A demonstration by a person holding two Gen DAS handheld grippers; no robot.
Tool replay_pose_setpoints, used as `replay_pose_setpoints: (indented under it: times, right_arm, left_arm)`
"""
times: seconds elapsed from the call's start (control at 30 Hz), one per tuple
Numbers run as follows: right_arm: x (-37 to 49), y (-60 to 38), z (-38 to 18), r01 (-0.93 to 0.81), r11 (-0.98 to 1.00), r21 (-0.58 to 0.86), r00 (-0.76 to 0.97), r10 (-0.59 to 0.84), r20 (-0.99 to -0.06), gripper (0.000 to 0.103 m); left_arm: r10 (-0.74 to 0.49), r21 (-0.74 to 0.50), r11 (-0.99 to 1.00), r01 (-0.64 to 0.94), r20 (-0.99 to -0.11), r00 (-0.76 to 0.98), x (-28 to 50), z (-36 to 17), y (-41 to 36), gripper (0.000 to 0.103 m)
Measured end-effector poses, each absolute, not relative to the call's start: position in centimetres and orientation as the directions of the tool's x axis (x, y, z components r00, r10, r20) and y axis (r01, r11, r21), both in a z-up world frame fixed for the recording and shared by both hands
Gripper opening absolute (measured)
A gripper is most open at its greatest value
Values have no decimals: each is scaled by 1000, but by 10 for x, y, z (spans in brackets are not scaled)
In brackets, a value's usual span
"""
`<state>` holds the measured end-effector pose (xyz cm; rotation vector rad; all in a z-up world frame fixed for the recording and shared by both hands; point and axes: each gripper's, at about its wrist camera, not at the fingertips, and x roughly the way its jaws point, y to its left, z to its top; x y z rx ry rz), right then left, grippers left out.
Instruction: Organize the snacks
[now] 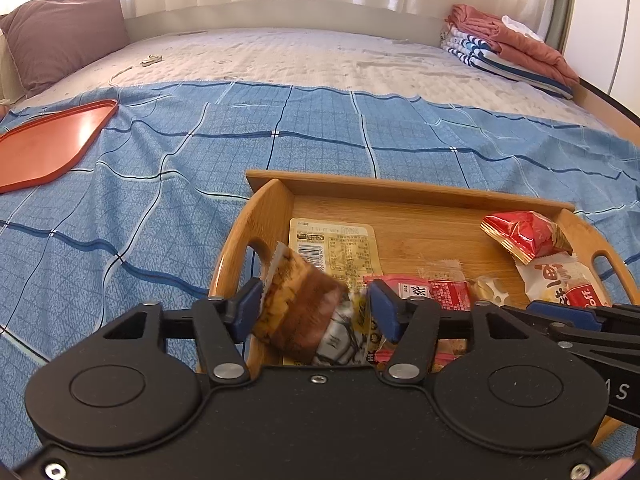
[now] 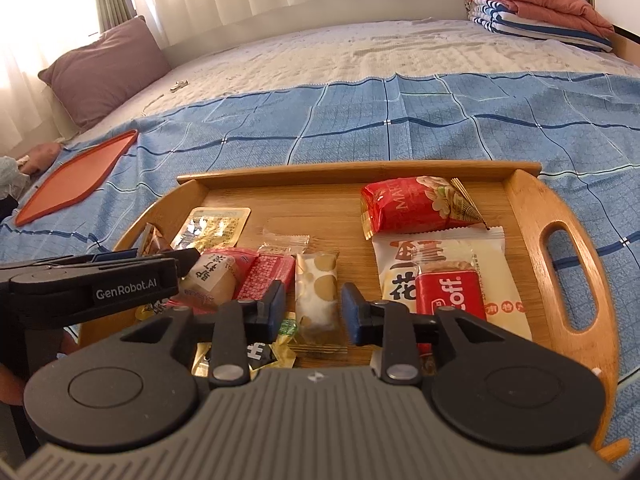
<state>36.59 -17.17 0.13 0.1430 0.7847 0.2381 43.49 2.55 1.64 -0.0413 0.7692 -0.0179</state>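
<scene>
Hanging over the wooden tray (image 2: pixel 568 216), right tongs (image 2: pixel 313 312) half-open, straddling white gold-dot bar (image 2: pixel 318 288) lengthwise, pads clear; left tongs (image 1: pixel 316 312) half-open w/ brown snack (image 1: pixel 298 308) tilted between, grip unclear.

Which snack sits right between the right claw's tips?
Find the wooden tray on the blue checked sheet. Along its near edge lies a clear-ended packet with gold spots, lengthwise between red wrappers; only it is white with gold blotches.
</scene>
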Motion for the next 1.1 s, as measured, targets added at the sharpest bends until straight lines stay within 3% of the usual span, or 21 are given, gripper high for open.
replay_pose_setpoints:
  times: [0.07,0.27,1.1]
  right_arm:
    - [364,-172,5,-161,964,214,685,265,-678,51]
    - [359,-172,15,-160,966,204,694,257,-672,53]
    - [321,-188,59,-141,975,170,736,218,-641,74]
  left_arm:
    - [-36,-47,999,5,-691,722,433,19,25,74]
    - [-38,-39,999,15,-681,731,425,30,20,81]
    - [-70,-58,997,43,-666,743,378,82,13,88]
